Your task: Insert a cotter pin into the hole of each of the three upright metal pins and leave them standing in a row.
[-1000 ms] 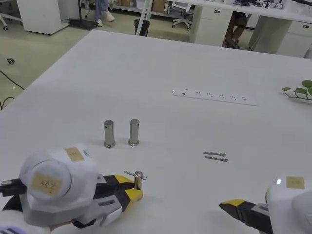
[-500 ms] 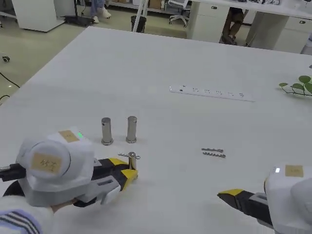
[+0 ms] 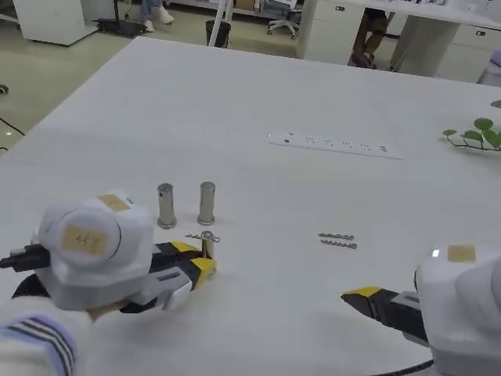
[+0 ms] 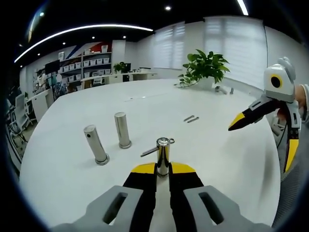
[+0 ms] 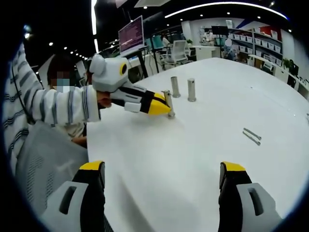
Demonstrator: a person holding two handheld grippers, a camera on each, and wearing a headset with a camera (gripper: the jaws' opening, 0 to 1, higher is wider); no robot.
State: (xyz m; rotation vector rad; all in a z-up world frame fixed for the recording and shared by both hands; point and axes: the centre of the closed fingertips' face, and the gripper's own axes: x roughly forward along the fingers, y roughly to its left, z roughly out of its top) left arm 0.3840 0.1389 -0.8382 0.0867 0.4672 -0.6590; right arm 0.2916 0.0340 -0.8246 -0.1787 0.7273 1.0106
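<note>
Nearest me, my right gripper (image 5: 161, 170) hangs over the bare table (image 3: 258, 321), jaws spread wide with nothing between them. I judge it is free to fetch the next part. My left gripper (image 4: 162, 169) is clamped on the lower shaft of one metal pin (image 4: 163, 153) and holds it upright. A cotter pin (image 4: 153, 150) sits through the cross hole under the head. I cannot tell whether the base touches the table. Just beyond, one standing pin (image 3: 165, 206) and a second standing pin (image 3: 207, 203) are side by side, with no cotter pin showing in either. The held one is just in front of the second, so I judge it is meant to join their row. Farther right, well apart, two loose cotter pins (image 3: 337, 240) lie parallel, one for each bare pin. Beyond them lies a power strip (image 3: 337, 146), and a plant (image 3: 473, 133) stands at the far edge.
</note>
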